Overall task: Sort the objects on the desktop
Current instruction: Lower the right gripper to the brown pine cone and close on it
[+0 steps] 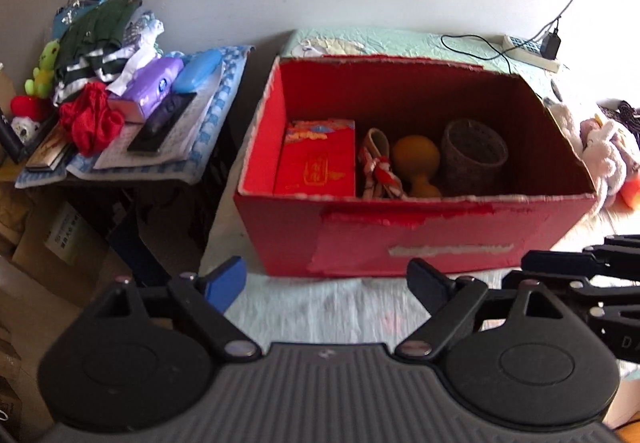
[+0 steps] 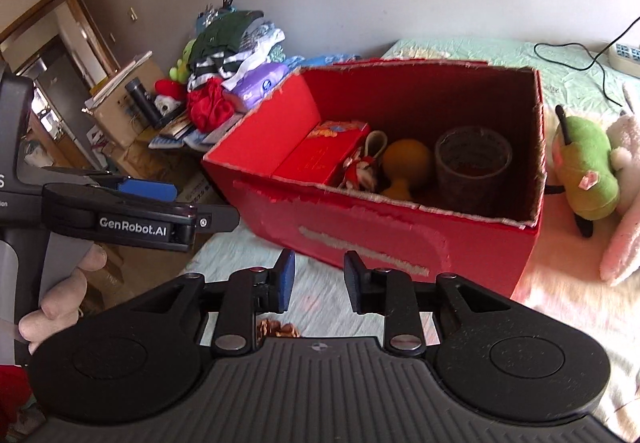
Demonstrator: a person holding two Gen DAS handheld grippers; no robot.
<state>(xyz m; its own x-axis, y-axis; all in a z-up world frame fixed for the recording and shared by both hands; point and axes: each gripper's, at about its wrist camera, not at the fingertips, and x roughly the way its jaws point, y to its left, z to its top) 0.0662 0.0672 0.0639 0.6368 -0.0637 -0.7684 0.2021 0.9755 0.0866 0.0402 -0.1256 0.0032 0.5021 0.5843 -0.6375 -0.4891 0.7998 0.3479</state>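
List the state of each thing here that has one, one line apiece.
Red box: open on top, partly filled.
Red packet: lying in the box at its left end.
Gourd: lying on its side in the box.
Tape roll: standing on end in the box.
Left gripper: open, empty.
Right gripper: open, empty.
Green plush: lying outside the box.

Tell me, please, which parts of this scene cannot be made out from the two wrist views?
- Floor of the red box: its near wall hides the bottoms of the things inside, both views.
- Brown item under the right gripper: mostly covered by the gripper body.
- Plush toys: washed out by glare, left wrist view.
- Green plush: face turned away.
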